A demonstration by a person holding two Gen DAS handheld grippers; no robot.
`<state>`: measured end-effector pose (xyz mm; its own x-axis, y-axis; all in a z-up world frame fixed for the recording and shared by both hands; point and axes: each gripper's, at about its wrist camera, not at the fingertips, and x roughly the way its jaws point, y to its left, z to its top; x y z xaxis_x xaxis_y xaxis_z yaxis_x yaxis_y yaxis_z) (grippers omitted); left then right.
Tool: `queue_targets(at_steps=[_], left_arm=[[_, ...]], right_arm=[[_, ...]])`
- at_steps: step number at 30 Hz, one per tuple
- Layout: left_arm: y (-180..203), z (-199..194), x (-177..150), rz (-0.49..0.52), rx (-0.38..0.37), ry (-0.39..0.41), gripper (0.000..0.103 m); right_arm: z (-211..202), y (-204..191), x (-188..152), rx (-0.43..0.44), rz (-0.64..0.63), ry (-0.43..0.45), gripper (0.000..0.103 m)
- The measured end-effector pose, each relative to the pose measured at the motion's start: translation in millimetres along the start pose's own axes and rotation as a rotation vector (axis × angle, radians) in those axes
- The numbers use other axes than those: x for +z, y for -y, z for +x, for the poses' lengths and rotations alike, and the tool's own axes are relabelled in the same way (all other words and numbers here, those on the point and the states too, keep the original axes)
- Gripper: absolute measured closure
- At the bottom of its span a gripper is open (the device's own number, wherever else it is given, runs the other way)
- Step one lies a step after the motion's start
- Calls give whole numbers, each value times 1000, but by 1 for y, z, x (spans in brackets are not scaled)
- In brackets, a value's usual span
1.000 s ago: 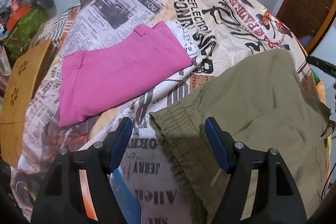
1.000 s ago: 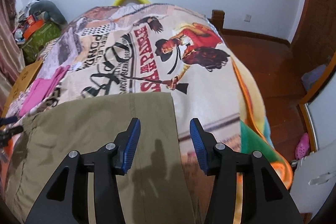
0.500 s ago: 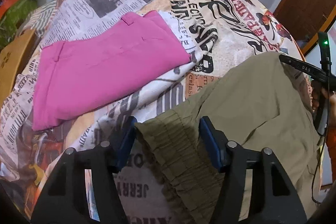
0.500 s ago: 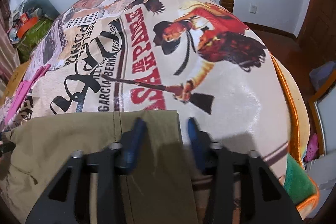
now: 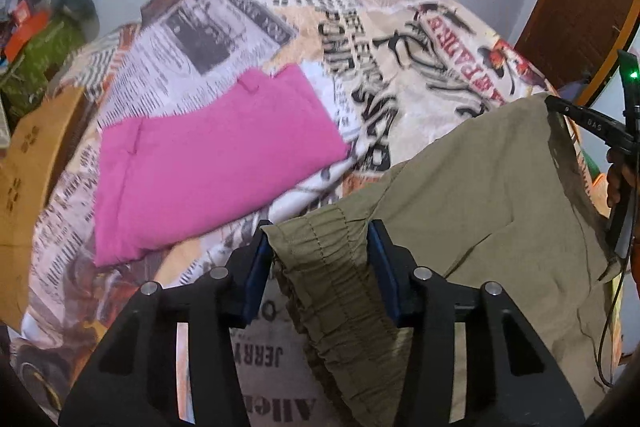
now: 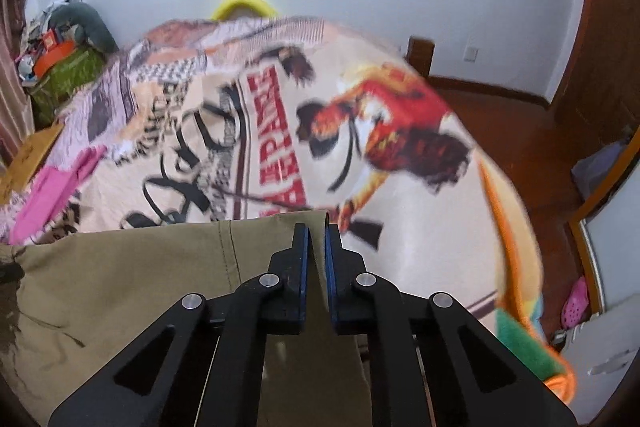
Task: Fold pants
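Note:
Olive pants [image 5: 480,187] lie spread across the printed bedspread [image 5: 400,47]. My left gripper [image 5: 318,239] is closing, and the gathered elastic waistband fills the gap from pad to pad. In the right wrist view the same pants [image 6: 120,287] fill the lower left. There my right gripper [image 6: 316,227] is shut on the corner of the leg end, a sliver of olive cloth showing between its pads. The left wrist view catches that right gripper [image 5: 592,123] at the far end of the pants, a hand [image 5: 620,179] behind it.
A folded pink garment [image 5: 208,163] lies on the bed left of the olive pants. A cardboard box [image 5: 32,155] and a green bag [image 5: 40,47] with clutter stand at the bed's left side. The right side has wooden floor [image 6: 520,131] and pink shoes [image 6: 576,301].
The left jaws have narrowed around the waistband, which now bunches between them. The right gripper reached the leg end and its jaws closed on the corner.

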<state>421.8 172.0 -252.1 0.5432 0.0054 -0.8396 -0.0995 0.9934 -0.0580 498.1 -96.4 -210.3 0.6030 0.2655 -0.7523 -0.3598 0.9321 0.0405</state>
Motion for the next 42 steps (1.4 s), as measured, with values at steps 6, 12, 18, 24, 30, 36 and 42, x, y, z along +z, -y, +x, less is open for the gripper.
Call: queue_targets(at_steps=[6, 12, 18, 24, 30, 36, 42], left_arm=[[5, -40, 18, 15, 16, 95, 56], [12, -87, 30, 45, 34, 180, 56], [23, -119, 22, 90, 49, 216, 56], [35, -136, 2, 124, 48, 211, 56], [45, -152, -23, 148, 43, 207, 56], [52, -166, -54, 169, 35, 196, 56], [59, -177, -92, 188, 23, 176, 56]], right_arm=[[-48, -2, 30, -1, 5, 122, 97], [-105, -5, 54, 18, 20, 237, 97], [-154, -10, 43, 50, 16, 290, 99], [-181, -10, 11, 60, -2, 284, 100], [-207, -9, -29, 65, 5, 279, 100], [-222, -11, -63, 82, 14, 257, 100], [-236, -10, -98, 90, 36, 226, 100]])
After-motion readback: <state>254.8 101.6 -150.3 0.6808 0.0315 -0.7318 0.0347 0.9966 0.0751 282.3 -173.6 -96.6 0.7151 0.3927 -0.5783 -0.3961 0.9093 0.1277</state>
